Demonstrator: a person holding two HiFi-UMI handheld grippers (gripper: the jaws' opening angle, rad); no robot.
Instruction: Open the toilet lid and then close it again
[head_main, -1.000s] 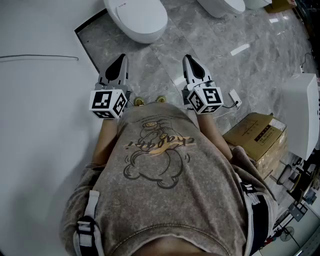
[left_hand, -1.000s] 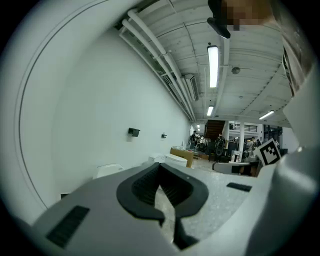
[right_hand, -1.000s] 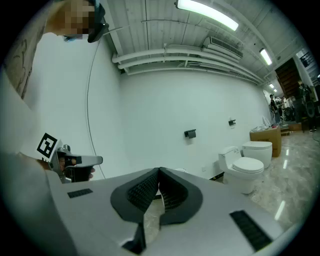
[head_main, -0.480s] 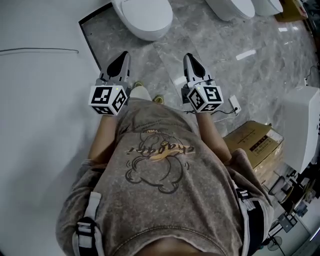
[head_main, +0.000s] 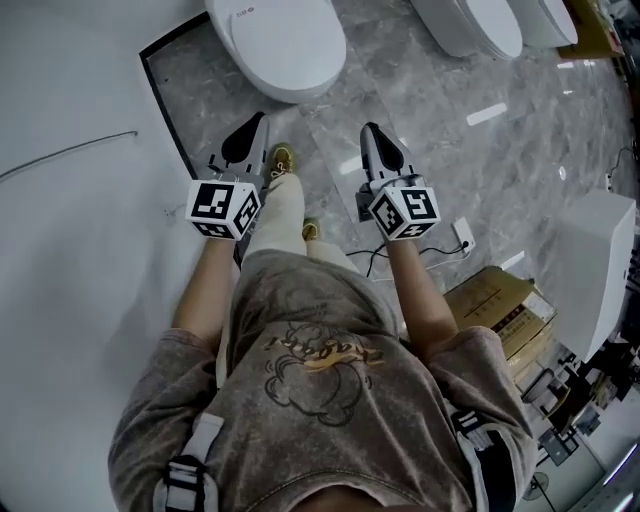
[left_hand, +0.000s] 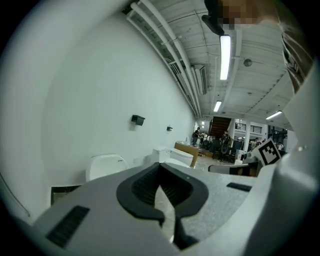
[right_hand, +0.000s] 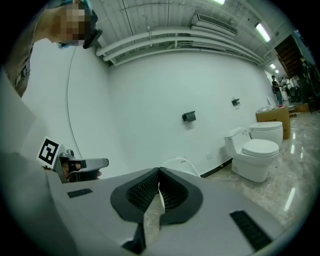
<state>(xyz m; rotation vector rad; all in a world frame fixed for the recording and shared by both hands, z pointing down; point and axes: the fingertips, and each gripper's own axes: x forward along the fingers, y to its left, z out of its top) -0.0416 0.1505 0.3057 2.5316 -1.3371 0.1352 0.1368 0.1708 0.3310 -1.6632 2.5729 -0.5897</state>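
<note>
Starting nearest the camera, a grey-brown T-shirt (head_main: 320, 400) w/ a cartoon print is seen in the head view, both forearms held out ahead of it. The left gripper (head_main: 252, 128) and right gripper (head_main: 371, 138) are held side by side above the marble floor (head_main: 500, 150), apart from each other, tips pointed toward the toilet (head_main: 280, 40). Jaw state cannot be read from above, but each gripper view shows it: on both L and R the jaws are pressed together at the tips w/ nothing between them, only floor seen through the hollow of the pads. A shoe (head_main: 282, 160) is seen between the two grippers. To the R, a floor socket (head_main: 462, 235) w/ cable and a cardboard box (head_main: 505, 305) are set on the floor. The toilet stands just ahead of the grippers against the white wall (head_main: 80, 280), untouched, its lid lying flat. In the right gripper view it is partly hidden behind the jaws. A second toilet (right_hand: 255, 150) w/ tank is seen further along the wall, below black wall fittings (right_hand: 188, 116). Only the left gripper view shows the far hall, w/ people (left_hand: 220, 142) at a distance and ceiling strip lamps (left_hand: 225, 50).
</note>
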